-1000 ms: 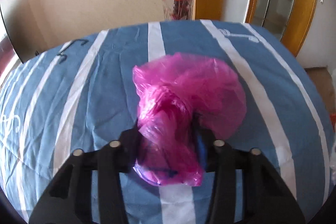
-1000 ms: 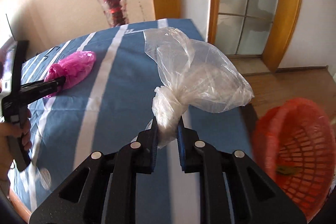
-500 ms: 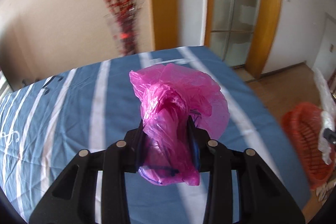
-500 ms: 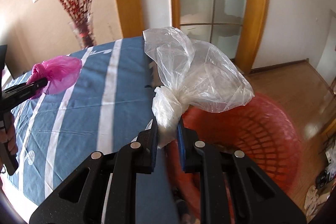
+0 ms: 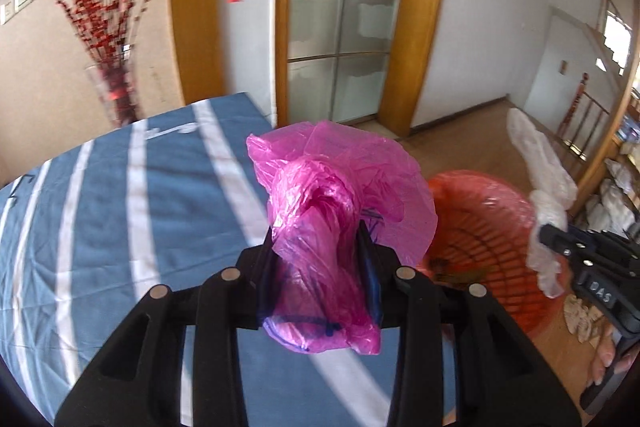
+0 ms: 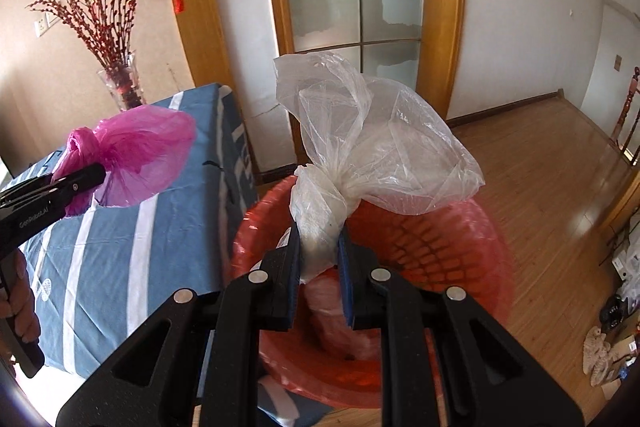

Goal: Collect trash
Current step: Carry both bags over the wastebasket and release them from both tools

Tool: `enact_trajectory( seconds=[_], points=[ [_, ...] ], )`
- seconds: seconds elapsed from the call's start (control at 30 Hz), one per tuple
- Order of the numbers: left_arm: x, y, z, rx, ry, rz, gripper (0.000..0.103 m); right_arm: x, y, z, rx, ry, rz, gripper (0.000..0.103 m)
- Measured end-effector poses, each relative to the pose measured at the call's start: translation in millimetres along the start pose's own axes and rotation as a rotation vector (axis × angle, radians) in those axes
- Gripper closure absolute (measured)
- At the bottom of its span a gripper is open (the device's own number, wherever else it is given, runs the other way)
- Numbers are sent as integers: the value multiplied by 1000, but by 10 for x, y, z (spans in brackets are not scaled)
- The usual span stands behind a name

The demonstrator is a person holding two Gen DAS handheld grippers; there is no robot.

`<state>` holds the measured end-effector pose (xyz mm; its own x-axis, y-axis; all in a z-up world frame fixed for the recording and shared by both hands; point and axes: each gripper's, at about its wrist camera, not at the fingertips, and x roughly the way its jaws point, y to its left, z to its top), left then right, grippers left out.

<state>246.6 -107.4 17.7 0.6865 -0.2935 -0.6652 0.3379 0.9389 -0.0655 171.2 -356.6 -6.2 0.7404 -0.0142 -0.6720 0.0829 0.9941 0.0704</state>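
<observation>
Crumpled pink plastic bag [image 5: 320, 223] clamped in left gripper [image 5: 318, 267] over blue striped tablecloth [image 5: 120, 227]; clear plastic bag [image 6: 360, 147] pinched by right gripper [image 6: 319, 259] above red mesh basket [image 6: 440, 247].

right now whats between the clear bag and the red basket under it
Nothing: in the right wrist view the clear bag, clamped in the right gripper, hangs in open air above the red basket.
</observation>
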Motion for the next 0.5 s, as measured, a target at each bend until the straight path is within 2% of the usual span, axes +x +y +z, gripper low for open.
enact_trajectory(
  seconds=[0.4,0.47,0.5],
  points=[
    [171,-802,-46,40,42,-152,65,-73,-524,-72,88,3,-24,85],
    [220,-911,-58,42,53,-174,59,-65,-578,-58,95,1,-19,84],
    [247,-953,-65,42,60,-181,55,-63,-602,-54,98,-1,-12,77]
  ],
)
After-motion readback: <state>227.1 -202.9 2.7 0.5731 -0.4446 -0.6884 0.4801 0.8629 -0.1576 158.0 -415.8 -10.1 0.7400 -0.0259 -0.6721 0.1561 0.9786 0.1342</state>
